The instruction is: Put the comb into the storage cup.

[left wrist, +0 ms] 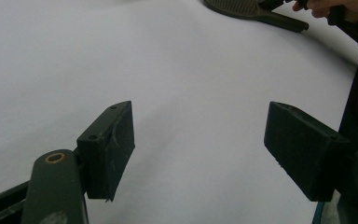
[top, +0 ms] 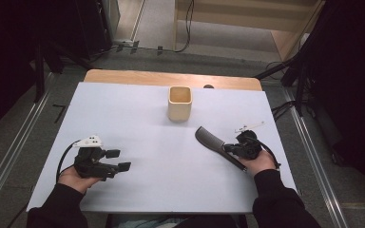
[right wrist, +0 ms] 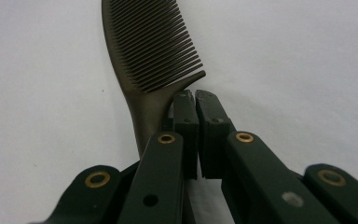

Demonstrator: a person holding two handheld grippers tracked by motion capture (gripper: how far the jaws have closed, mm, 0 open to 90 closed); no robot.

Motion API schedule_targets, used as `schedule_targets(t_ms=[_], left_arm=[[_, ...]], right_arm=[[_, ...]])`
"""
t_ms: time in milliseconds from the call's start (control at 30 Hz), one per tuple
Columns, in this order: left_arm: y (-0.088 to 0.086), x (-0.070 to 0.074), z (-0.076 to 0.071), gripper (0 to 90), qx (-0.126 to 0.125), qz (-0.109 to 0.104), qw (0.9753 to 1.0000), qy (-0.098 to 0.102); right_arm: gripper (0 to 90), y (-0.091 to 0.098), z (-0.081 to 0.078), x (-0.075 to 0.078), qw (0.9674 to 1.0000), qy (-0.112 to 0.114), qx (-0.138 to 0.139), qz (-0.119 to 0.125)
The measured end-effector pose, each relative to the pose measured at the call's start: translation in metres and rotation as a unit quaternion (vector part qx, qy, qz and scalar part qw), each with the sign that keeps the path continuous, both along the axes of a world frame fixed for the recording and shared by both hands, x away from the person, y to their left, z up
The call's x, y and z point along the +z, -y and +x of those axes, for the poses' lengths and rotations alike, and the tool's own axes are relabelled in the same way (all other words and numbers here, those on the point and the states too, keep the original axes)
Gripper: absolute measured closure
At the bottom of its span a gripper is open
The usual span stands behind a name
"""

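The 2 black jaws of the right gripper [right wrist: 193, 100] rise nearest in the right gripper view, pressed together with nothing between them; they lie just beside the comb [right wrist: 151, 51], right of its handle, where the teeth end. The comb rests flat on the white table [top: 142, 114] at the right, near edge, its toothed head pointing far and left toward the tan square cup [top: 179, 103], which stands upright, well apart from it, at the far middle.

The work in hand looks like picking up the comb, and it is not yet gripped. To do it well, I judge the right gripper should spread its jaws, shift over the narrow handle so 1 pad sits on each side, and close squarely there rather than on the teeth, which would flex and slip. Keeping the jaws low against the tabletop should help get under the thin handle.

The left gripper [top: 116, 160] rests at the near left, jaws wide apart and empty, well away from the comb.

The high view gives the cup and both hands' spacing; the right gripper view alone makes clear the jaws miss the handle. The left gripper view catches the comb's handle end at its far edge.
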State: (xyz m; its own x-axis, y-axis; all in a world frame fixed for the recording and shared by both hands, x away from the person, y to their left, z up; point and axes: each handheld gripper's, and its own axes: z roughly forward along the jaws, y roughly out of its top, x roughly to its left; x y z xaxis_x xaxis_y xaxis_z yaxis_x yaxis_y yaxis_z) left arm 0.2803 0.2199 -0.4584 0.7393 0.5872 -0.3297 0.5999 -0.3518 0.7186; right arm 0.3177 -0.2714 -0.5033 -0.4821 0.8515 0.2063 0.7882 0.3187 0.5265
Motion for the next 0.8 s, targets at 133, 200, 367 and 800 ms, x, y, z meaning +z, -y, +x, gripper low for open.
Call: schedule_targets(t_ms=[133, 200, 367, 800], left_arm=[[0.000, 0.000, 0.000, 25.1, -0.002, 0.000, 1.0000, 0.000], [0.000, 0.000, 0.000, 25.0, -0.001, 0.000, 1.0000, 0.000], [0.000, 0.000, 0.000, 25.1, -0.001, 0.001, 1.0000, 0.000], [0.000, 0.000, 0.000, 25.0, 0.000, 0.002, 1.0000, 0.000]], right_arm=[[85.5, -0.001, -0.001, 0.000, 1.0000, 0.000, 0.003, 0.000], [85.5, -0.001, -0.001, 0.000, 1.0000, 0.000, 0.003, 0.001], [84.6, 0.000, -0.001, 0.000, 1.0000, -0.003, 0.004, 0.005], [68.4, 0.011, -0.010, 0.025, 0.9966, 0.057, -0.009, 0.059]])
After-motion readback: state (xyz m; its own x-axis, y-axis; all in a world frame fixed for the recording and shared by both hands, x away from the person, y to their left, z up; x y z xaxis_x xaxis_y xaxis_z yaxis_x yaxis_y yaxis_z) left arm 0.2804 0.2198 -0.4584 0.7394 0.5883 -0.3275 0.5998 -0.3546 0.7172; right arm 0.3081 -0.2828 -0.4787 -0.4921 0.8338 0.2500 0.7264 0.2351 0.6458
